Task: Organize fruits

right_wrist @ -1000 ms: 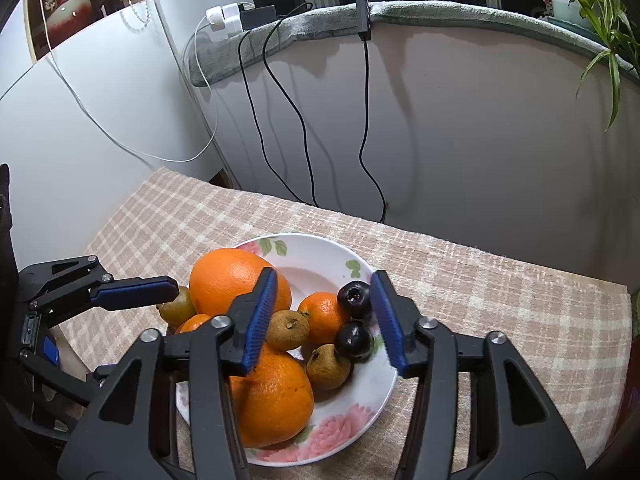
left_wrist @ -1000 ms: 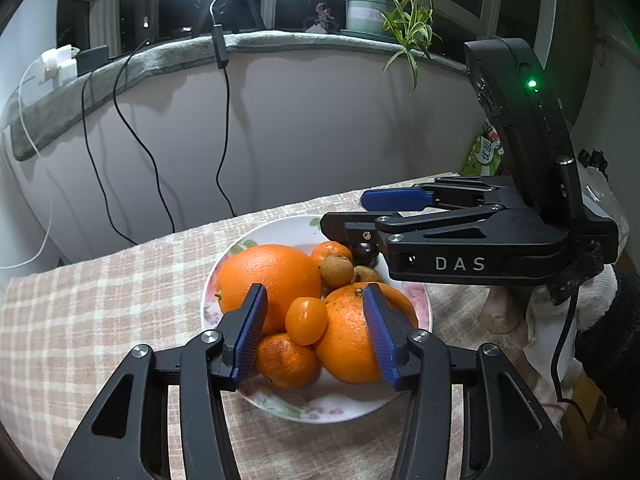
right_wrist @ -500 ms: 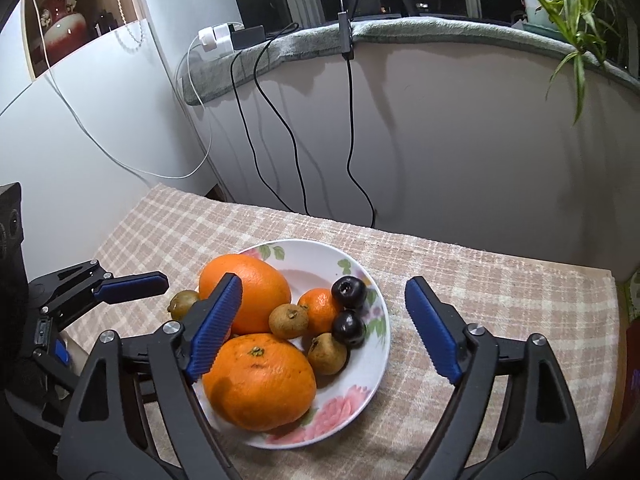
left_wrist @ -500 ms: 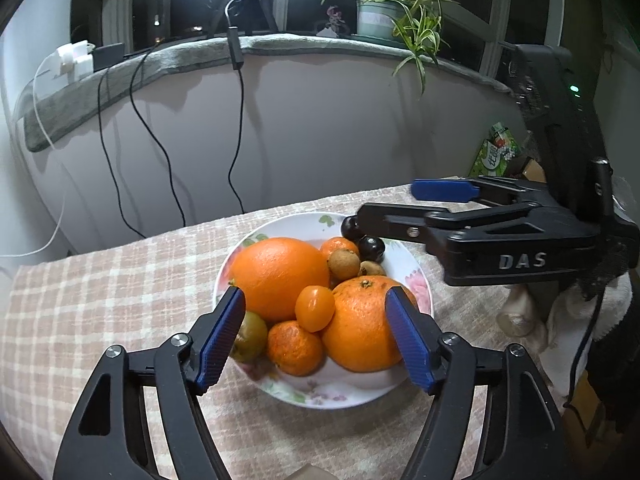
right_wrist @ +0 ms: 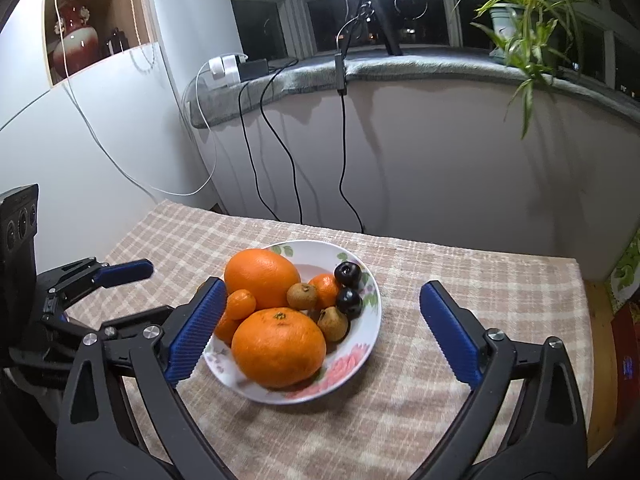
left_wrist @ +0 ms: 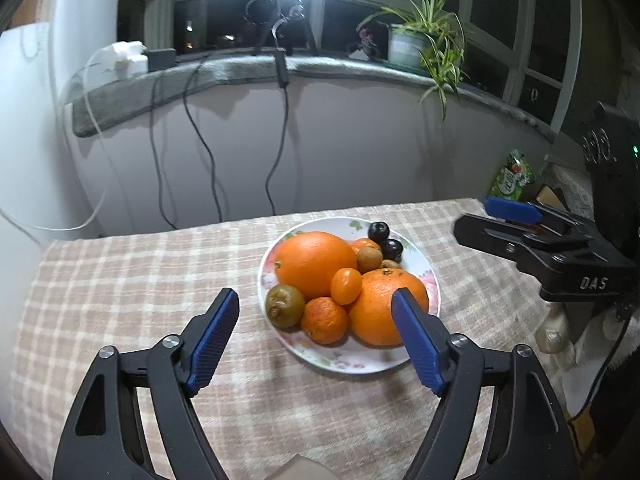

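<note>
Both claws had pulled back from the plate (left_wrist: 340, 364) since a second before, and their jaws had just been opening. Earlier the blue pads sat right beside the fruit; now the fruit was out in front of them. The left claw (left_wrist: 316, 340) was let go and spread wide, with nothing between its pads. The right claw (right_wrist: 322, 332) was let go and spread wide too, holding nothing, though the plate showed between its pads from behind.

All the fruit lay piled on the flowered plate. A big orange (left_wrist: 314, 264) sat at the back and another orange (right_wrist: 278, 348) at the front. Between them were a little orange tomato-shaped fruit (left_wrist: 345, 286), a small tangerine (left_wrist: 324, 320), a brownish green fruit (left_wrist: 285, 306), some small brown fruits (right_wrist: 302, 295) and two dark plums (right_wrist: 348, 288).

The plate stood on a table with a pink and cream checked cloth (right_wrist: 460, 280). Behind it was a curved white wall with a grey padded ledge (right_wrist: 420, 66) on top. Black cables (right_wrist: 280, 152) hung down the wall. A leafy plant in a pot (right_wrist: 516, 20) stood on the ledge by dark windows. A red vase (right_wrist: 76, 46) sat on a shelf at the left.
</note>
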### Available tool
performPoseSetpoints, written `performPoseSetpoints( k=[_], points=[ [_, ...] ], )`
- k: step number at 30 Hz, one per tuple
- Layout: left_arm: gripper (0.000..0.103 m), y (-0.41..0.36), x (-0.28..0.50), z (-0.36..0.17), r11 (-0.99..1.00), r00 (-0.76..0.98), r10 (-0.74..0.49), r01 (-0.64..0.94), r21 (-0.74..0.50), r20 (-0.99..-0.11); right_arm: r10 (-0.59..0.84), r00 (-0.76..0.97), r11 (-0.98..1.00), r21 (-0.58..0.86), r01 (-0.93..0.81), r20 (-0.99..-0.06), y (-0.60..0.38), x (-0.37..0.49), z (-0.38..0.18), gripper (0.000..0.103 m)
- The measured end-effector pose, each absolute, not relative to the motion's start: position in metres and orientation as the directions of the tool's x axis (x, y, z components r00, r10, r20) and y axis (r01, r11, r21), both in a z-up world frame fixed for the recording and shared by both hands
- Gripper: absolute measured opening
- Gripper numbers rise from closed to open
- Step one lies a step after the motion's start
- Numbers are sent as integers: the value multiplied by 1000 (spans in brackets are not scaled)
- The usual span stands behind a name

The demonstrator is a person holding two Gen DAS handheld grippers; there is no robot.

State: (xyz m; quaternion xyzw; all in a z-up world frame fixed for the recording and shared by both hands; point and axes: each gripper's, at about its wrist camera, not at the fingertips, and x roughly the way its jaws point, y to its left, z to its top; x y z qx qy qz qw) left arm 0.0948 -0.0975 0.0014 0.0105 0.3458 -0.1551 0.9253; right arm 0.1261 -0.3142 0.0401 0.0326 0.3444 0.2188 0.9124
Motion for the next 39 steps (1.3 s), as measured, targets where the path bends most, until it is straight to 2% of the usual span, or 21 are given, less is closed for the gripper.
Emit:
performPoseSetpoints(
  k=[11, 39],
  points=[
    [80, -91, 72, 11, 955, 749, -287, 277, -111, -597, 390, 692, 918, 196, -345, -607, -324, 98, 44, 101],
    [81, -93, 64, 16, 961, 761, -261, 263, -86, -594, 388, 702, 917, 177, -357, -597, -319, 90, 48, 101]
  ],
)
